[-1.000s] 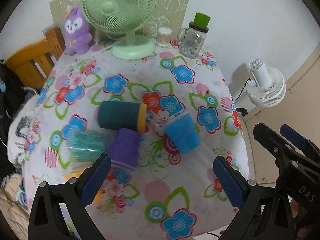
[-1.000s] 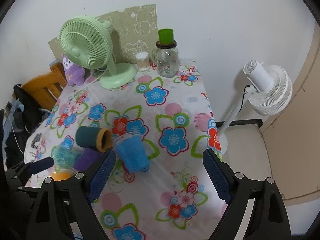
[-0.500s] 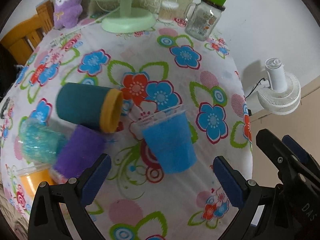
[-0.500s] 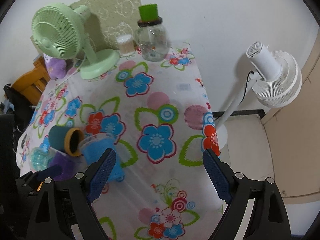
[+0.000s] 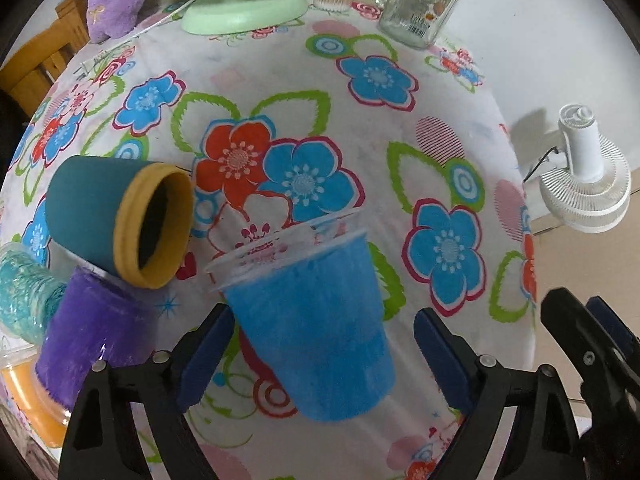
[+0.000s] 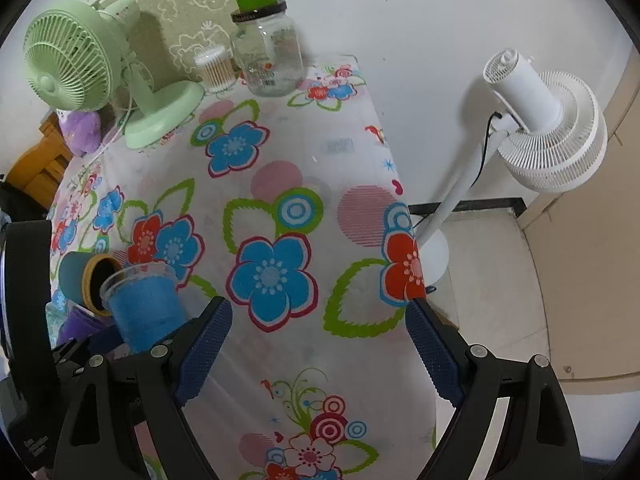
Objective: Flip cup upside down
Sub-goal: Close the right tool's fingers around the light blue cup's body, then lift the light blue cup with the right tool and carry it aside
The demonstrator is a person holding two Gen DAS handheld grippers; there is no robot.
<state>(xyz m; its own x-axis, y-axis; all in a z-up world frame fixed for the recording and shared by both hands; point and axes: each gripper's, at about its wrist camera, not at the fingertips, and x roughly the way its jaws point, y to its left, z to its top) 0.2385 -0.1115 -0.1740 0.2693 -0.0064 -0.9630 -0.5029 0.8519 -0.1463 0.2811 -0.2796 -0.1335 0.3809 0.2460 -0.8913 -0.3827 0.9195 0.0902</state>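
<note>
Left wrist view: the left gripper (image 5: 324,354) is spread wide, its jaws on either side of the blue cup (image 5: 316,320), which lies on its side on the flowered tablecloth (image 5: 400,184), rim pointing away; whether a pad touches it I cannot tell. Just left lie a teal cup (image 5: 92,216) and a purple cup (image 5: 92,336).

Right wrist view: the right gripper (image 6: 320,350) is spread wide and empty above the tabletop's right edge, with bare cloth ahead. The blue cup (image 6: 146,312) lies near the left edge.

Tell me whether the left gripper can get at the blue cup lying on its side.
Probably yes. The left gripper is open, its fingers either side of the blue cup. The teal cup lies apart to the left.
</note>
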